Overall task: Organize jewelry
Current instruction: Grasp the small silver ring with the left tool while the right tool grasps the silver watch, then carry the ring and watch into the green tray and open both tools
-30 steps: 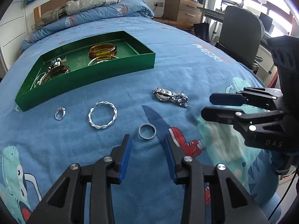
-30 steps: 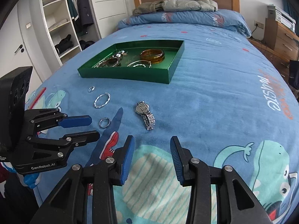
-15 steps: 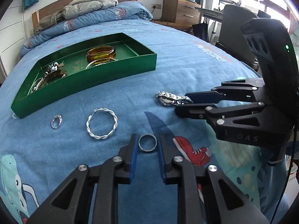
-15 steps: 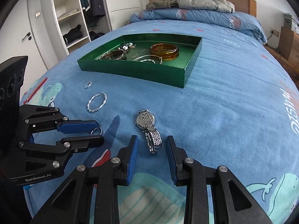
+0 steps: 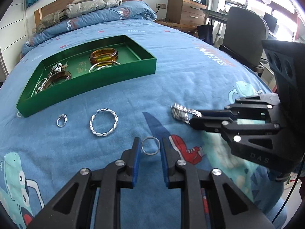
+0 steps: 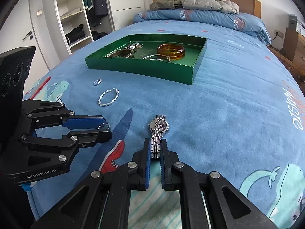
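Done: my green tray (image 5: pixel 106 84) on the bed (image 5: pixel 190 80) already holds an amber bangle (image 5: pixel 103 55), a silver bangle (image 5: pixel 103 65) and a tangle of other pieces at its left end.
Left: four pieces lie on the bed — plain ring (image 5: pixel 150 145), twisted hoop (image 5: pixel 103 121), small ring (image 5: pixel 61 120), watch (image 6: pixel 158 127). By my judgement, about half remains.
Left fingers (image 5: pixel 150 148): low over the bed, narrowly parted around the plain ring, not yet touching it.
Right fingers (image 6: pixel 156 148): low, pinched onto the watch's bracelet; the watch face rests on the bed.
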Motion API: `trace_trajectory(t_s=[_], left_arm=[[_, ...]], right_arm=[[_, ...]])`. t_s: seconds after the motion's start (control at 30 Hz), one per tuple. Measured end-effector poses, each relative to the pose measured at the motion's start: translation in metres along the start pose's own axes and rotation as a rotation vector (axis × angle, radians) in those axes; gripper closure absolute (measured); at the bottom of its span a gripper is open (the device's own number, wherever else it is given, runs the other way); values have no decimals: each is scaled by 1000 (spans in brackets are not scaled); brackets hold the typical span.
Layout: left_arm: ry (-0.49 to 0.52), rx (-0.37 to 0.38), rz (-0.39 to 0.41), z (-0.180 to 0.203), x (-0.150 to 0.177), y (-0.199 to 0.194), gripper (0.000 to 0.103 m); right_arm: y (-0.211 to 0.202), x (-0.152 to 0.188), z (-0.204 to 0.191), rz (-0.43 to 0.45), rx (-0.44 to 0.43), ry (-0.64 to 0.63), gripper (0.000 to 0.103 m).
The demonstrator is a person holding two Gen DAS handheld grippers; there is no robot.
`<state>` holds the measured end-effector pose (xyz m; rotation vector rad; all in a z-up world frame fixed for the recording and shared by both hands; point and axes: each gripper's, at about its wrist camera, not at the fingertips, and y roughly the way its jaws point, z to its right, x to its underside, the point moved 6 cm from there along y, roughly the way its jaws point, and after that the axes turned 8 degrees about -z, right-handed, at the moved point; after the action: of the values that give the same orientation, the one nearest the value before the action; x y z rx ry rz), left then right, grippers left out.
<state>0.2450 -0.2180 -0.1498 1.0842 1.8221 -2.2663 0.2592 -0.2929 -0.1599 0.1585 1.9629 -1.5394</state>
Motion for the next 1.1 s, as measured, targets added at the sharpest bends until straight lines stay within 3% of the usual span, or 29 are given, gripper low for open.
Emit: trace_trajectory(t_s=[0.3, 0.73, 0.97, 1.1], left_arm=[[2, -4, 51, 4, 15, -55, 84], [-45, -29, 119, -23, 44, -126, 84], [-66, -37, 146, -47, 29, -140, 84], [-75, -51, 151, -68, 4, -136, 84]], right_arm=[[-46, 18, -28, 45, 3, 51, 95], [-99, 35, -75, 100, 45, 60, 95], [-111, 14, -79, 128, 70, 55, 95], [-107, -18, -69, 146, 72, 65, 95]])
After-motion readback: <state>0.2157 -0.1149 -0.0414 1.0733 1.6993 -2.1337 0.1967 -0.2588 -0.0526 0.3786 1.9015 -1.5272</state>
